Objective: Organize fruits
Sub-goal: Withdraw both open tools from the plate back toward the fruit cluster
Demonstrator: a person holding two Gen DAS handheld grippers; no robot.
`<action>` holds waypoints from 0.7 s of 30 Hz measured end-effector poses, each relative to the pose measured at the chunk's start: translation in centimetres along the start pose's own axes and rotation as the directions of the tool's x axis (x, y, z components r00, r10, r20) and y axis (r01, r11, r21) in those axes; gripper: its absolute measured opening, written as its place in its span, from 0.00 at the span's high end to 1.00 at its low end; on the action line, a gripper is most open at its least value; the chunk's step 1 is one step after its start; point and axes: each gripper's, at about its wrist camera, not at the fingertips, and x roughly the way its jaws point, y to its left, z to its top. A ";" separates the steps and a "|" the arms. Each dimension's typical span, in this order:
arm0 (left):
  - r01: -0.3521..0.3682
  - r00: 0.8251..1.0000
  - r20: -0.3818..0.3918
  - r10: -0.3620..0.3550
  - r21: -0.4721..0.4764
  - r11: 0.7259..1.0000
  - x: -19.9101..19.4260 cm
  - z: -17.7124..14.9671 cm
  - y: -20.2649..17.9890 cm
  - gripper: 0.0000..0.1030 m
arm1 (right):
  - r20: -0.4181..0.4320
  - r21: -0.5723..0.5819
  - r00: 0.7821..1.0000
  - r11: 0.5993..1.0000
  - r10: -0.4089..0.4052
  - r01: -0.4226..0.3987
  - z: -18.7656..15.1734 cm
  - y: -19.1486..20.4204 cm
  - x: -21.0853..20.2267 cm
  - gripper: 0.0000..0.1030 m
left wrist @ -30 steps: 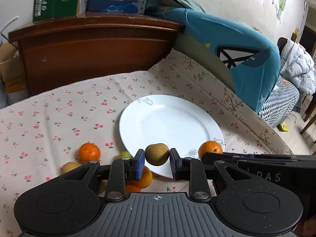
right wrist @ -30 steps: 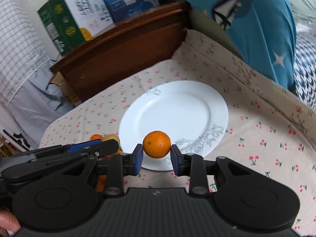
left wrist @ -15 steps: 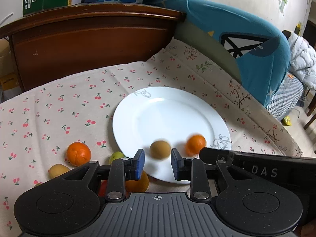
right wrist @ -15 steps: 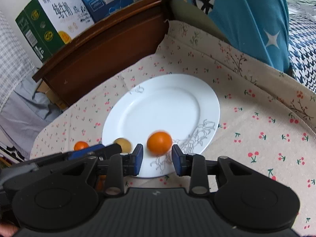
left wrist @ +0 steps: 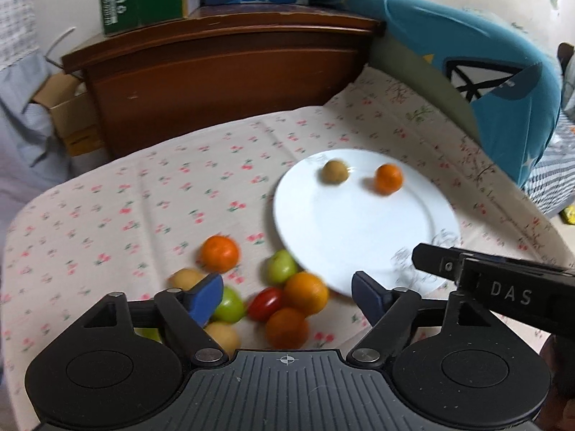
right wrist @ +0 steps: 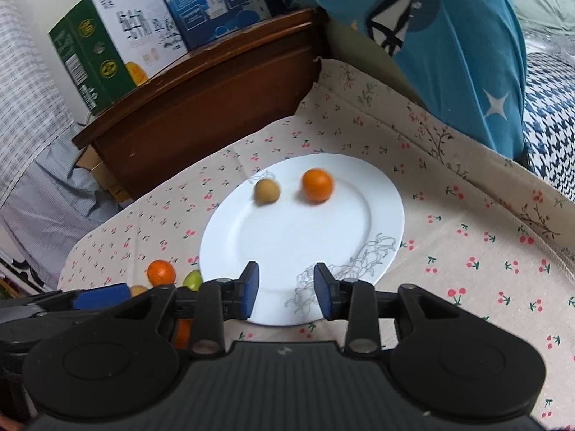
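Brown fruit (right wrist: 266, 191) and orange (right wrist: 316, 185) lie side by side on the far part of the white plate (right wrist: 323, 244), well ahead of both tools. Right tool (right wrist: 286, 289) released, jaws just opening over the plate's near rim, nothing between them. Left tool (left wrist: 287, 296) released, jaws just opened wide and empty, above the loose fruit pile (left wrist: 287, 305) on the cherry-print cloth (left wrist: 143, 208).

Both grippers empty, angled down

Left gripper (left wrist: 285, 292) has just been opening, jaws wide; right gripper (right wrist: 286, 289) at its 3 o'clock, also opening, narrower.
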 end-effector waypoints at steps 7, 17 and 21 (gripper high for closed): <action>-0.083 0.993 -0.084 0.080 -0.042 0.996 -1.2 -1.9 1.3 0.17 | -0.025 -0.065 1.000 0.998 0.005 -0.007 -1.0 1.6 -0.8 0.60; -0.150 0.973 -0.194 0.123 -0.133 0.980 -2.3 -4.9 3.7 0.17 | -0.096 -0.147 0.995 0.989 -0.026 0.012 -3.4 3.5 -1.0 0.57; -0.161 0.968 -0.219 0.125 -0.152 0.975 -2.4 -5.8 4.2 0.17 | -0.117 -0.158 0.993 0.987 -0.013 -0.006 -4.4 3.9 -1.3 0.57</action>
